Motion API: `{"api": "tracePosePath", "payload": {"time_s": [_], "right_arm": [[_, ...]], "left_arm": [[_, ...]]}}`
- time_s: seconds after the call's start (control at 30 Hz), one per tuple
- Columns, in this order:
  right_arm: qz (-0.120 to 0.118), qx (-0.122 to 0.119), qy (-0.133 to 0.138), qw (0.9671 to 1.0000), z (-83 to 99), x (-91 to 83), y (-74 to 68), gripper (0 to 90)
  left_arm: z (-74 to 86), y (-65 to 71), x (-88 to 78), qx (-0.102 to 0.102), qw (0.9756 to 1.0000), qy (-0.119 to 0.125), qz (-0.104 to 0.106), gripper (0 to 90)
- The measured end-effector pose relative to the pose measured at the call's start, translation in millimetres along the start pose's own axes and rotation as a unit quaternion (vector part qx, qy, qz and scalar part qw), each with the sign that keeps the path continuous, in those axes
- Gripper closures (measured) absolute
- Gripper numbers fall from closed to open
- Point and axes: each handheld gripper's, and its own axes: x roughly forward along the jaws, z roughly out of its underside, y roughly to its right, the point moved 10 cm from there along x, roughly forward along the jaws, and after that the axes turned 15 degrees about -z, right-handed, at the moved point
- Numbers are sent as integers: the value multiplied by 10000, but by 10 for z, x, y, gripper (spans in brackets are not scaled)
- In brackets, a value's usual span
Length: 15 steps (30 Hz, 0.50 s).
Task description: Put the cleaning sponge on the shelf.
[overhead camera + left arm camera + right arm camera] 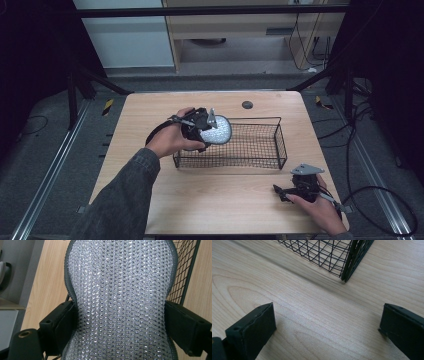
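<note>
Gripping a silvery mesh pad (217, 131) by its narrow middle, the left claw (206, 131) holds it over the wire basket's (260, 150) left end; the pad's ends are cut off up close. The right claw (281, 193) rests wide open and empty on the desk (215, 200).

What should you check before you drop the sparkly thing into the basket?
1. Left gripper shut on the silver mesh pad, jaws pressing both its sides: ok.
2. Pad above the wire basket, at its left end: ok.
3. Whole pad inside the rim: cannot tell, part seems to overhang.
4. Basket has room: ok, mesh floor looks bare.
5. Right gripper out of the way, open, low over the wooden table by the basket's corner: ok.
</note>
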Motion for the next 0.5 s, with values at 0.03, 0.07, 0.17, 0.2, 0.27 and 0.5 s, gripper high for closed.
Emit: {"api": "tracePosePath", "payload": {"time_s": [0.03, 0.07, 0.17, 0.2, 0.27, 0.5], "right_arm": [[1, -3, 0, 10000, 0, 0, 0, 5], [1, -5, 0, 10000, 0, 0, 0, 4], [5, -32, -18, 10000, 3, -1, 5, 5], [1, -3, 0, 10000, 0, 0, 0, 5], [0, -4, 0, 10000, 0, 0, 0, 5], [-3, -8, -2, 10000, 0, 0, 1, 5]], "left_arm": [[2, -2, 1, -12, 10000, 12, 13, 132], [6, 0, 2, -5, 10000, 9, 29, 132], [30, 24, 33, 55, 9999, -54, 65, 132], [36, 29, 48, 64, 9999, -70, 70, 132], [42, 47, 77, 63, 9999, -86, 124, 133], [47, 81, 166, 68, 9997, -90, 193, 132]]}}
